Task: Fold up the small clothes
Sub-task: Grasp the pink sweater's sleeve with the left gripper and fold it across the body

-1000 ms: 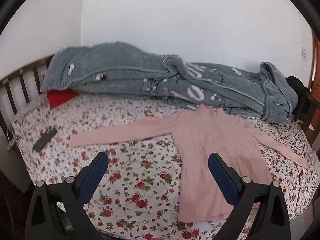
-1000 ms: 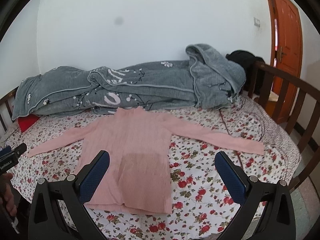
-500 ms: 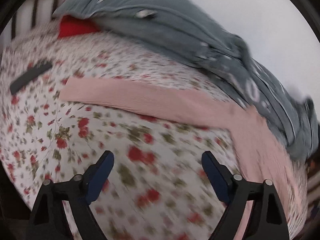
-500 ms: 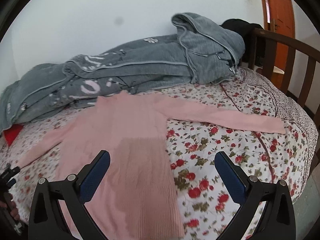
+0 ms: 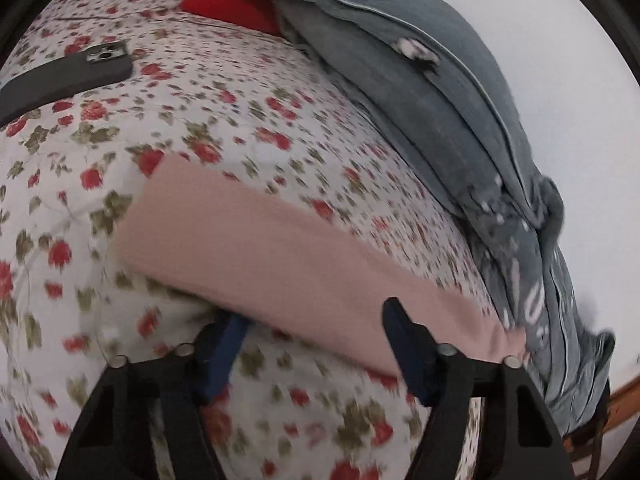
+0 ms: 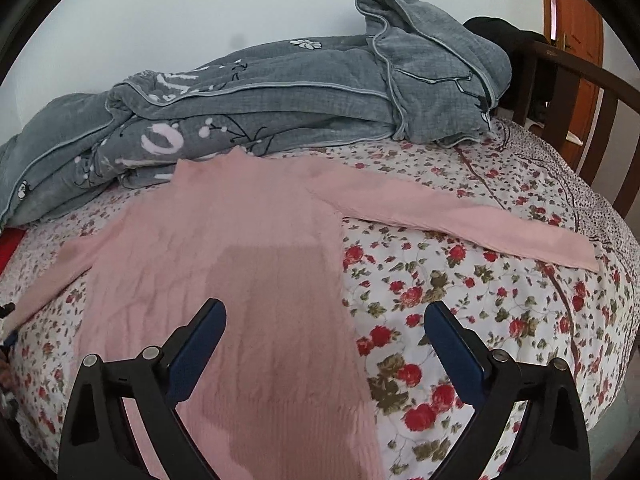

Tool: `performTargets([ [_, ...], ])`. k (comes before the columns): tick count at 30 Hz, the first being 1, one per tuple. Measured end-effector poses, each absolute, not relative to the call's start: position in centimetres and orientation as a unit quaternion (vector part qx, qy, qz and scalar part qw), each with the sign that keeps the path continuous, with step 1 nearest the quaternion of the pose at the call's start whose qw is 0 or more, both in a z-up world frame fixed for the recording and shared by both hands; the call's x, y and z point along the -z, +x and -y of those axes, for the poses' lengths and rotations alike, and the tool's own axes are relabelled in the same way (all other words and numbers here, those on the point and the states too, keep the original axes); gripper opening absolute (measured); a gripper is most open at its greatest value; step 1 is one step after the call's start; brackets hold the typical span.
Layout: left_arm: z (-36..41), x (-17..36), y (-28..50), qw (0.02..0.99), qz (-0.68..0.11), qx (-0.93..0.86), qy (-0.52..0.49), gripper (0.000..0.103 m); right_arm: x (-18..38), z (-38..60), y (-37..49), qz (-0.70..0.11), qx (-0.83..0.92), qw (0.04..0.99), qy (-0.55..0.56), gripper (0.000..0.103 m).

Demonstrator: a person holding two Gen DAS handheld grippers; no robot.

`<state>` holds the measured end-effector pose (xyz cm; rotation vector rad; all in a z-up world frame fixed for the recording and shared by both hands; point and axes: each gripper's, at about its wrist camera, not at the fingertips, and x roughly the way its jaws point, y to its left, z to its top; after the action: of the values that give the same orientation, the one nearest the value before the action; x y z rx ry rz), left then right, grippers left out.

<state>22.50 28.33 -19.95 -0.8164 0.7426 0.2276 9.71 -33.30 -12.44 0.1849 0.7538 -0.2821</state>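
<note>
A pink long-sleeved sweater (image 6: 240, 240) lies flat on the floral bedsheet (image 6: 460, 320), sleeves spread to both sides. In the left wrist view its left sleeve (image 5: 260, 248) fills the middle. My left gripper (image 5: 316, 320) is open and low over that sleeve, one finger at the sleeve's near edge and the other on top of it. My right gripper (image 6: 324, 320) is open and empty, hovering over the sweater's lower right side; the right sleeve (image 6: 460, 216) stretches away to the right.
A grey quilt (image 6: 280, 92) is piled along the back of the bed by the wall. A dark phone (image 5: 64, 80) lies on the sheet left of the sleeve, a red cushion (image 5: 228, 0) behind it. A wooden bed rail (image 6: 580, 92) stands at right.
My left gripper has swung left and dropped down close onto the left sleeve. My right gripper has moved forward and lower over the sweater's body.
</note>
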Motion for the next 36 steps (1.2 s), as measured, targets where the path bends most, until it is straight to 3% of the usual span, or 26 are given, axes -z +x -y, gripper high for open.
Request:
performTargets([
  [4,-30.0,20.4,23.7,0.841,-0.346,-0.146,-0.39,0.04,12.7,34.2,9.9,-0.368,0.156,0.913,0.075,0.099],
  [6,-30.3,20.4,24.0,0.84,-0.348,-0.168,-0.381,0.022,13.0,35.0,9.9,-0.371,0.159,0.911,0.081,0.099],
  [9,-30.3,19.7,24.7,0.847,-0.354,-0.188,-0.349,0.011,13.5,36.3,10.2,-0.375,0.16,0.908,0.092,0.099],
  [16,-25.0,13.4,27.3,0.894,-0.323,-0.178,-0.256,0.008,13.9,38.2,10.8,-0.367,0.152,0.913,0.095,0.099],
  [25,-6.5,5.3,32.9,0.942,-0.296,-0.032,-0.153,0.008,13.4,42.7,9.8,-0.343,0.16,0.924,0.054,0.099],
  [30,6.5,5.9,36.1,0.94,-0.319,0.053,-0.111,0.008,14.0,47.9,8.4,-0.344,0.184,0.918,0.074,0.099],
  [36,21.8,10.9,37.5,0.915,-0.373,0.146,-0.047,0.008,15.4,53.4,5.8,-0.35,0.228,0.904,0.094,0.099],
])
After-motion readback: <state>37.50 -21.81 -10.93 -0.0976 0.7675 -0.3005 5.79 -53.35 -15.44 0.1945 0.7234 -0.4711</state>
